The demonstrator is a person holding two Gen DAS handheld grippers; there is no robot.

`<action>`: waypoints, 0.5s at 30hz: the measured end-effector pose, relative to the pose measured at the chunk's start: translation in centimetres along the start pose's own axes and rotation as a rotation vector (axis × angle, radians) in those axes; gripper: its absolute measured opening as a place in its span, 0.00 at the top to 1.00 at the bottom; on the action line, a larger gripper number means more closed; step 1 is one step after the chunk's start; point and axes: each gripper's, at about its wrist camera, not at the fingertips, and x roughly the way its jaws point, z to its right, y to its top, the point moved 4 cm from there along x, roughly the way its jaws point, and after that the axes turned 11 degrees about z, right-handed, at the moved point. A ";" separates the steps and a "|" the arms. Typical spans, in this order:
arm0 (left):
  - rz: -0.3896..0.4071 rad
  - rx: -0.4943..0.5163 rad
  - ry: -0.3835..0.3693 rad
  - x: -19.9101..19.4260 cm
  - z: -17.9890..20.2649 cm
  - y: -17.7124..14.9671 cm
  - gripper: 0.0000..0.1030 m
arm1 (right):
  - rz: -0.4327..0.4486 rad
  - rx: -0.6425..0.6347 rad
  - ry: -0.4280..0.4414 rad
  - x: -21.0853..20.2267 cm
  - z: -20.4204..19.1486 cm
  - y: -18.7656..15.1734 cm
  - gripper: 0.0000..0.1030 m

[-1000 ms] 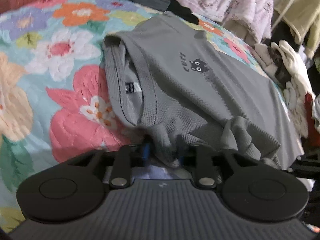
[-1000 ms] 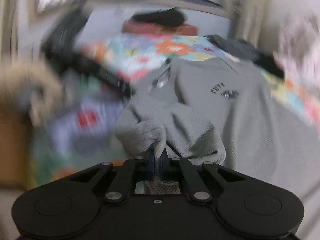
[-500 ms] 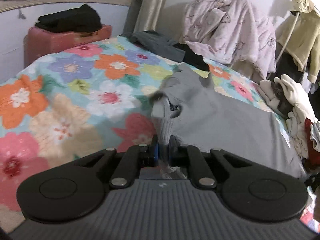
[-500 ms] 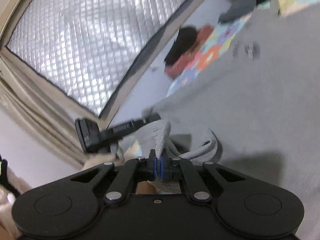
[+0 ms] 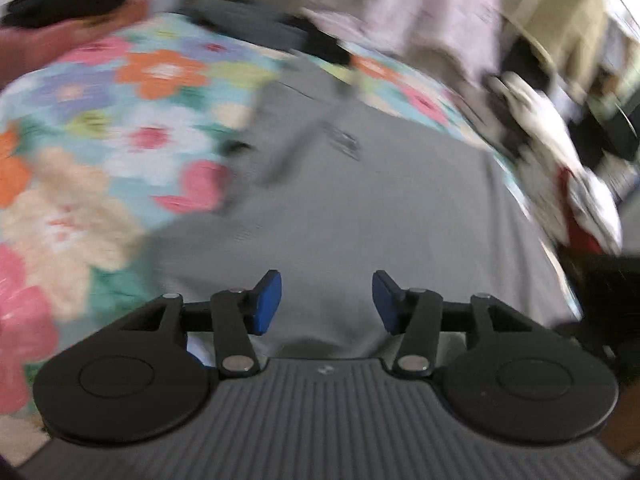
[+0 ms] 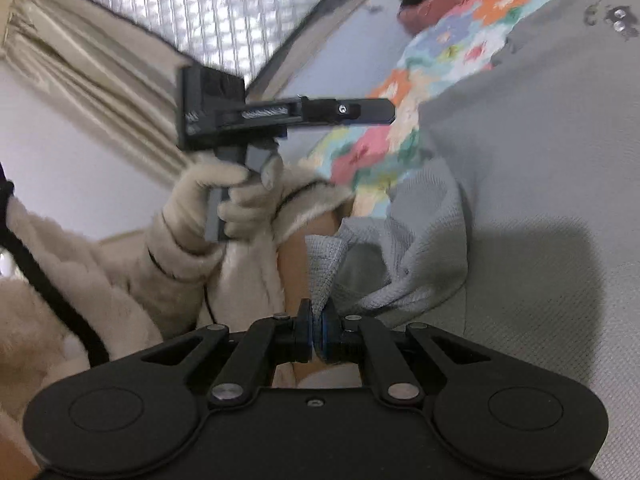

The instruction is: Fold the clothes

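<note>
Grey shirt point(image 5: 360, 220) on floral bedspread point(image 5: 120, 120), folding unfinished: my left gripper point(image 5: 327, 303) opening above it, empty; my right gripper point(image 6: 318, 336) clamped on its bunched edge.

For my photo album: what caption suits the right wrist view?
Right gripper pinches a grey shirt fold while a gloved hand lifts the left gripper.

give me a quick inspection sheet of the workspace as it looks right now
surface: bed with floral bedspread.
job's things: grey sweatshirt spread on the bedspread, a bunched fold lifted toward the right gripper.
clutter: dark clothes at the bed's far end; pale garments piled beside it.
grippers: left gripper jaws opening, nothing pinched; right gripper shut on the sweatshirt's knit fold.
cables: thin black cord by the fleece sleeve.
surroundings: frosted window, curtain, garments hanging behind the bed.
</note>
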 end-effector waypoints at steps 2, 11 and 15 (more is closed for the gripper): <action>-0.025 0.000 -0.079 0.7 1.0 -0.4 0.41 | -0.059 -0.007 0.009 1.3 0.4 0.2 0.94; -0.157 0.009 -0.162 3.4 2.9 -3.4 0.33 | -0.109 -0.036 -0.020 2.2 0.8 -0.9 0.93; -0.221 0.078 -0.268 2.7 3.9 -5.1 0.41 | 0.002 -0.042 -0.078 -0.3 1.2 -0.2 0.93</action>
